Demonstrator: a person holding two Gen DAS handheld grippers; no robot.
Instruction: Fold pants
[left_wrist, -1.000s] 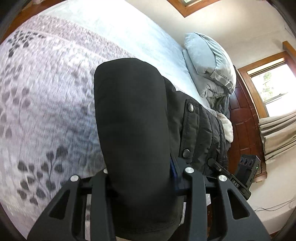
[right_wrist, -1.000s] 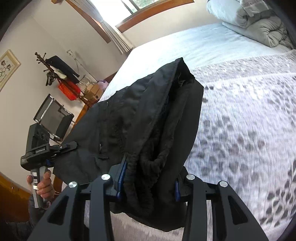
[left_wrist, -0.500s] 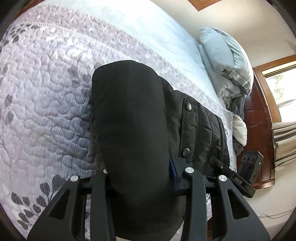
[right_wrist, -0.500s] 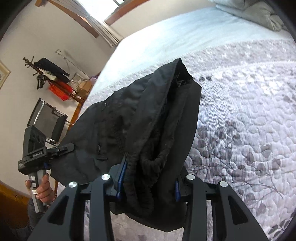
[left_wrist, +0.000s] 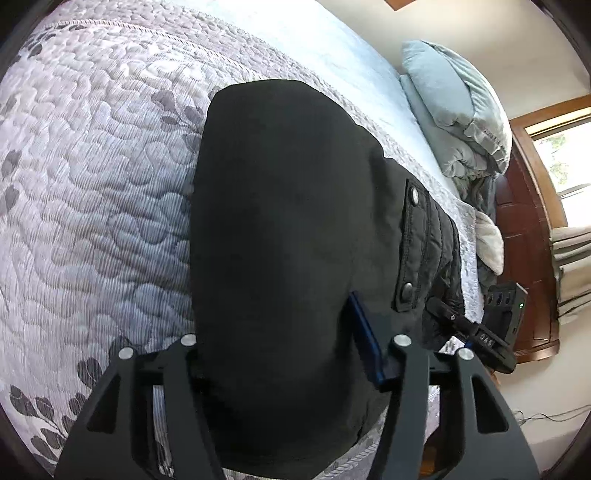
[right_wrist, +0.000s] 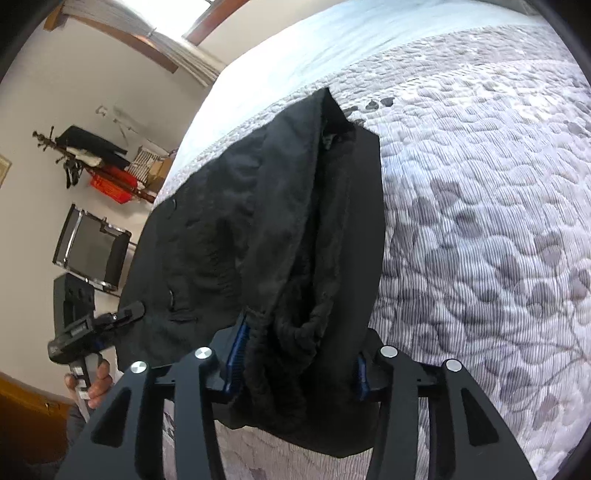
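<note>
**Two grippers with black pants stretched between them over the bed**

Left wrist view: the left gripper (left_wrist: 280, 343) has the black fabric pants (left_wrist: 280, 229) between its jaws. The jaws have just been opening. The blue pad face on the right finger stands bare beside the cloth, so the grip looks released, though the fabric is still in the gap. A rounded fold of the pants points away from the camera, up the grey quilted bed cover with leaf pattern (left_wrist: 92, 206). Their long axis runs off to the right, past a flap with two metal snaps (left_wrist: 412, 251), to the right gripper (left_wrist: 443, 312). White letters on that gripper's body seem to read "DAS". A pale blue pillow (left_wrist: 454, 110) lies at the far end of the bed.

Right wrist view: the jaws have just been opening here too, yet the bunched waistband fills the gap and touches both blue pads, so they are grasping the pants. The garment stretches left along the bed's edge to the other gripper, which a hand (right_wrist: 94, 382) holds by its handle. Whether the pants rest on the cover I cannot tell.
</note>
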